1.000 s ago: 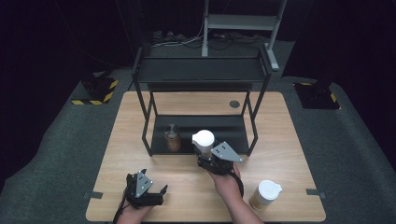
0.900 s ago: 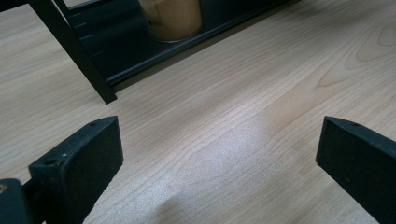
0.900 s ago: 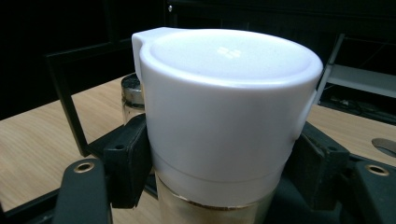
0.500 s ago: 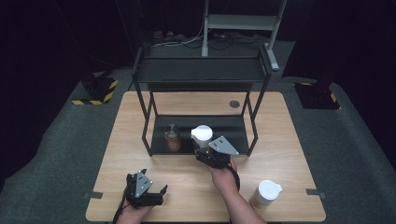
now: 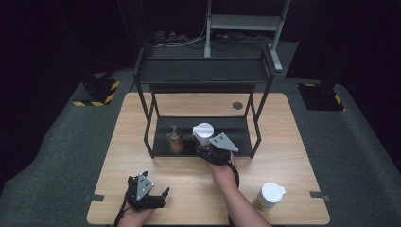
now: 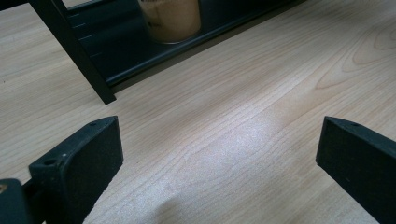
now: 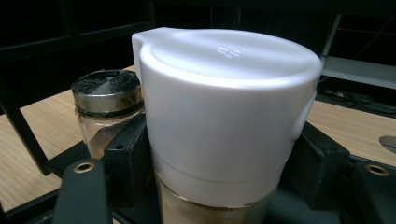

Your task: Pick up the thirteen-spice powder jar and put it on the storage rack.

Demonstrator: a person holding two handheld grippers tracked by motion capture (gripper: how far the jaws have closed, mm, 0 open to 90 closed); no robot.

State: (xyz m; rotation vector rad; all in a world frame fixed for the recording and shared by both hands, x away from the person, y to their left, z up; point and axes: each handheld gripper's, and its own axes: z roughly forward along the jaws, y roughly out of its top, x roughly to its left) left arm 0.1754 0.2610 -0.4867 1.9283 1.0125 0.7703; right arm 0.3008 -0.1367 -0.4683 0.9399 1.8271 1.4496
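Down at the near left corner of the table point(image 5: 142, 123), my left gripper point(image 5: 150, 197) rests with its jaws wide apart and nothing between them; its own view looks across bare wood to a black rack leg point(image 6: 74, 51) and the bottom of a tan jar point(image 6: 172, 18), cut off at the top edge. Further right, that same metal-lidded jar point(image 5: 175, 138) stands on the lower shelf of the rack point(image 5: 203, 71), just beside the white-lidded jar point(image 5: 203, 132) that my right gripper point(image 5: 208, 150) is clamped on, at the shelf's front edge. From above, the grey plate hides the grip; the right gripper view shows both pads pressed on the jar's sides below the white lid point(image 7: 224, 102), with the metal lid point(image 7: 106, 91) close behind the left pad. Whether the held jar touches the shelf I cannot tell. Another white-lidded jar point(image 5: 269, 197) stands alone at the near right corner.
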